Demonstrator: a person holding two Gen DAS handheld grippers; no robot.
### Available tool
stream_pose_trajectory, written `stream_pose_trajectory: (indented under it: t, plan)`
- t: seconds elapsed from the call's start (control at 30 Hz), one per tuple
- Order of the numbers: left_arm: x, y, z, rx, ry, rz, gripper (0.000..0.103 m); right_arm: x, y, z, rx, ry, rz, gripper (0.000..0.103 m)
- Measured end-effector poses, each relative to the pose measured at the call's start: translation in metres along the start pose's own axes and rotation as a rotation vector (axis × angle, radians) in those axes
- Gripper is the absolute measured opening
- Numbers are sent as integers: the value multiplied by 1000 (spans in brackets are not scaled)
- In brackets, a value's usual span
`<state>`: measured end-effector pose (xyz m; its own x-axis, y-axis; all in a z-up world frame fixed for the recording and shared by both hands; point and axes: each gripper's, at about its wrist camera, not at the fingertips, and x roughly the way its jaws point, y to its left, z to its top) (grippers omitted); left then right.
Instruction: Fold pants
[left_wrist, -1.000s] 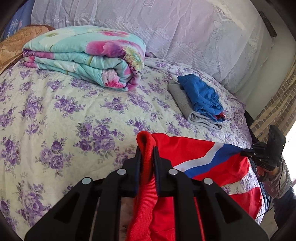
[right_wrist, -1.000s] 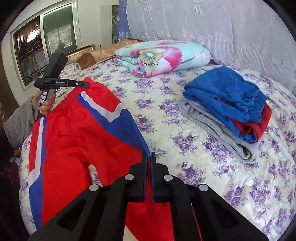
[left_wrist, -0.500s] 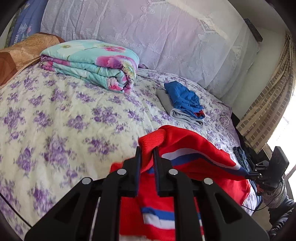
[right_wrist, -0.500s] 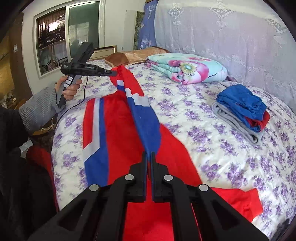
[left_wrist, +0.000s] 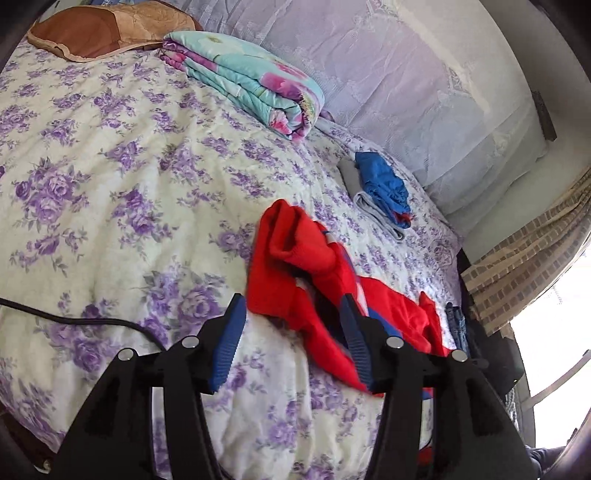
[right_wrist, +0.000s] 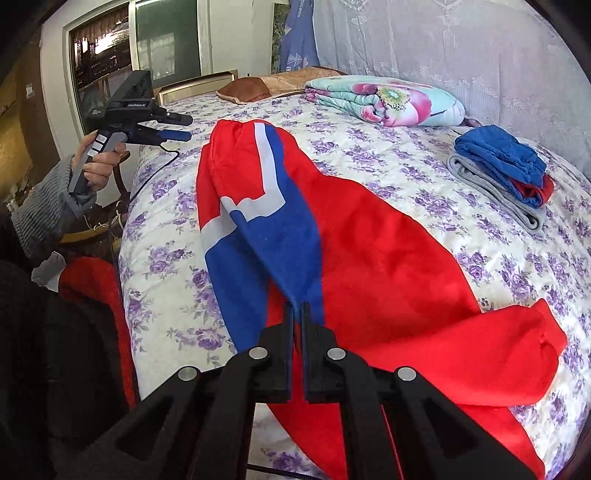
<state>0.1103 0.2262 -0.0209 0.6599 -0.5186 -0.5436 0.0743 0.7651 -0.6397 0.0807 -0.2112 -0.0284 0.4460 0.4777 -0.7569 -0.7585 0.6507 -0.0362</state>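
Red track pants with blue-and-white panels lie across the floral bedsheet, the right gripper pinching their blue edge, the left gripper opening with red cloth loose between its jaws, near a folded quilt and stacked clothes

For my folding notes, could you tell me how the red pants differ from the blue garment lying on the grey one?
The red pants lie spread long across the bed, unfolded; the blue garment is a compact bundle stacked on the grey garment. The red pants carry blue and white panels; the blue garment looks plain, with red showing beneath. The right gripper pinches the red pants; nothing holds the blue garment. Both rest on the bed.
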Motion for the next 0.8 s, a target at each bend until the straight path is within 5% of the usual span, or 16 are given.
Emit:
stream_pose_trajectory:
  t: [0.07, 0.27, 0.3, 0.37, 0.57, 0.8]
  plan:
    - [8, -9, 9, -13, 8, 2, 69, 1, 0, -1, -4, 5, -1, 4]
    - [51, -2, 30, -144, 124, 86, 68, -4, -2, -2, 14, -14, 3, 4]
    - [54, -2, 30, -148, 131, 84, 65, -5, -2, -2, 15, -16, 4, 4]
    - [58, -6, 33, -153, 142, 74, 42, -5, -2, -3, 13, -13, 7, 4]
    - [56, -8, 40, -190, 112, 66, 17, -7, -2, -3, 15, -17, 3, 4]
    - [34, 9, 2, -211, 110, 66, 14, -6, 4, -17, 18, 28, 34, 4]
